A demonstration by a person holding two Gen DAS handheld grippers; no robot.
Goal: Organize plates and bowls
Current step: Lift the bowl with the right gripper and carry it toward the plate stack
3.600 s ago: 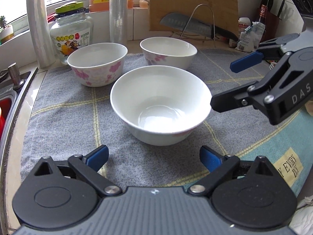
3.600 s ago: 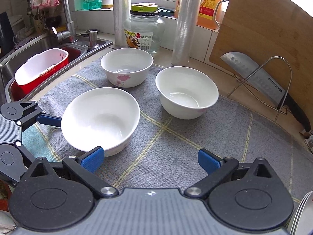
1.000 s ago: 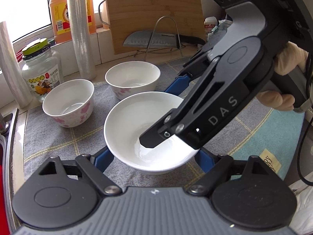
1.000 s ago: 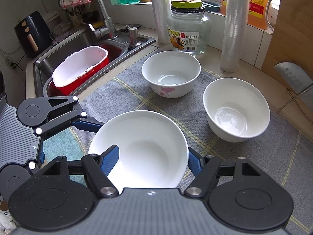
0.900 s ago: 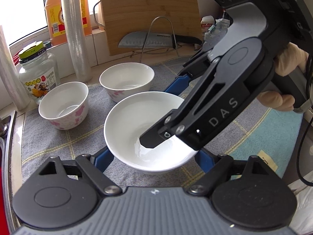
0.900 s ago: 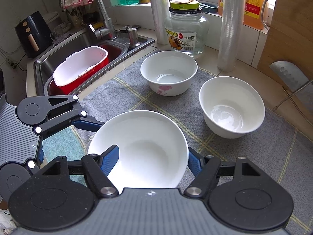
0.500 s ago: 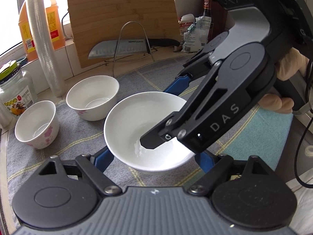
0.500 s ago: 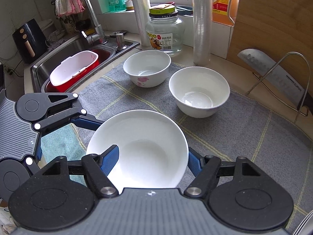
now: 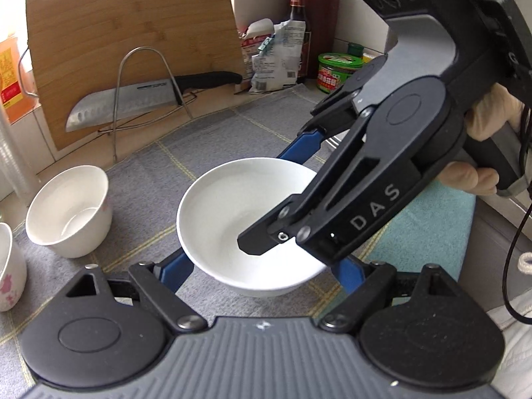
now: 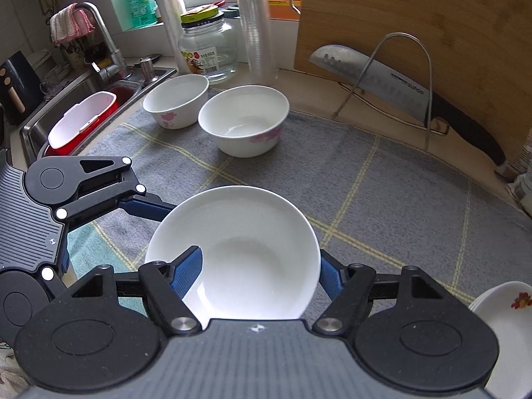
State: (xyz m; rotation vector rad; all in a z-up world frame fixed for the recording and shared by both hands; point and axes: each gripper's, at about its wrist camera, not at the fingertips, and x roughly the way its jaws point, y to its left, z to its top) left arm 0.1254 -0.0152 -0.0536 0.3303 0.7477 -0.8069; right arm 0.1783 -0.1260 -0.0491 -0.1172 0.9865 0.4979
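A large plain white bowl (image 9: 232, 219) is held between both grippers above the grey mat; it also shows in the right wrist view (image 10: 246, 249). My left gripper (image 9: 262, 267) presses its blue pads against the bowl's two sides. My right gripper (image 10: 257, 271) clamps it from the other direction, and its black body (image 9: 382, 193) covers the bowl's right half in the left wrist view. Two smaller floral bowls, one (image 10: 244, 119) nearer and one (image 10: 176, 99) farther left, stand on the mat. A stack of plates (image 10: 508, 316) shows at the lower right.
A knife (image 10: 382, 83) rests on a wire stand before a wooden cutting board (image 10: 432, 33). A sink with a red and white tub (image 10: 79, 119) lies at the left. A glass jar (image 10: 207, 46) and film rolls stand at the back. Packets and jars (image 9: 335, 73) stand at the right.
Both grippers have carried the large bowl to the right, away from the two floral bowls and the sink. The plate stack has come into the right wrist view.
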